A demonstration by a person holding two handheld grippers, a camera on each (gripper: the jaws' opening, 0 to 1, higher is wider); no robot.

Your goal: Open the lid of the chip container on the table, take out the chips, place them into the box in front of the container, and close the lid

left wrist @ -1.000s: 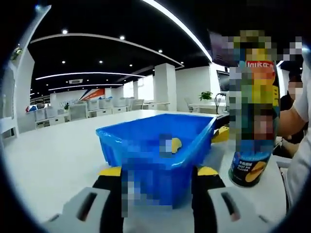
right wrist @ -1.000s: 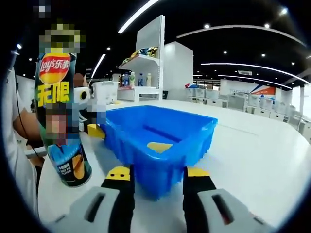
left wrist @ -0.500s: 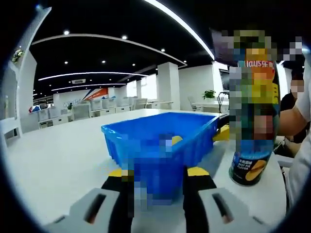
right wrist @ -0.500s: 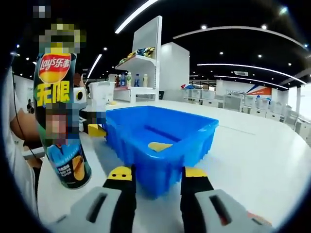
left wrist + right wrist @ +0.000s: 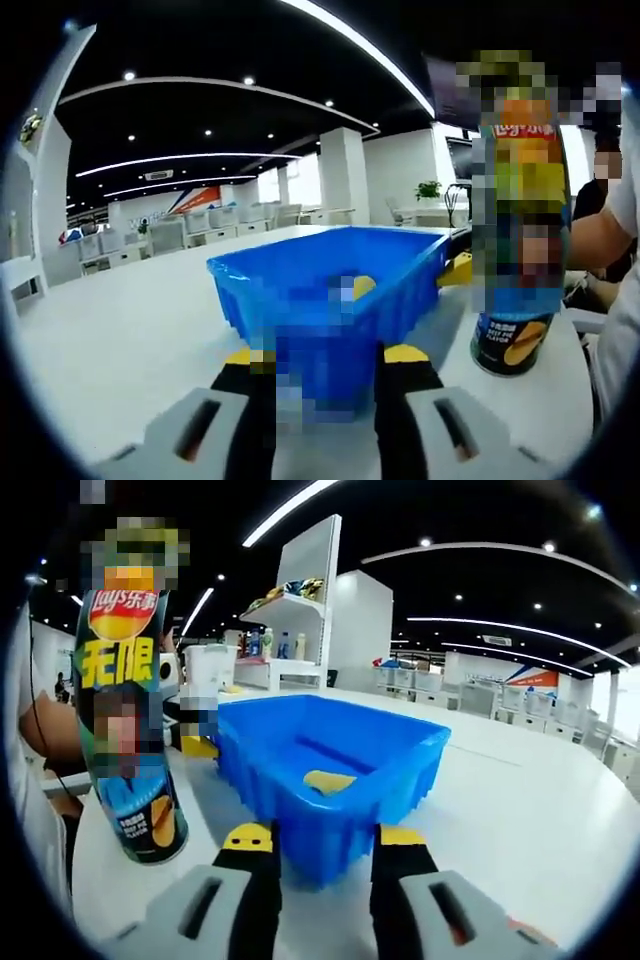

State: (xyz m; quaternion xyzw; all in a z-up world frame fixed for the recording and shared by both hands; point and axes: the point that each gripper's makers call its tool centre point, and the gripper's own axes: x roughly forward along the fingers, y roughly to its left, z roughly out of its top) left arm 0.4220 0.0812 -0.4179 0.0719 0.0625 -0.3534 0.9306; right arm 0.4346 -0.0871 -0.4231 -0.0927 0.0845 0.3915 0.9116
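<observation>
White table (image 5: 520, 810), shelf with bottles (image 5: 285, 630), potted plant (image 5: 427, 194)

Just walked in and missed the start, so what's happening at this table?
A person holds a claw in each hand, both open and aimed at a blue box on the white table. The left claw and right claw grip nothing. A yellow chip lies inside the box. The chip container stands upright beside it, untouched.

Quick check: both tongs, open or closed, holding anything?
Left tongs: open, holding nothing, facing the blue box.
Right tongs: open, holding nothing.
</observation>
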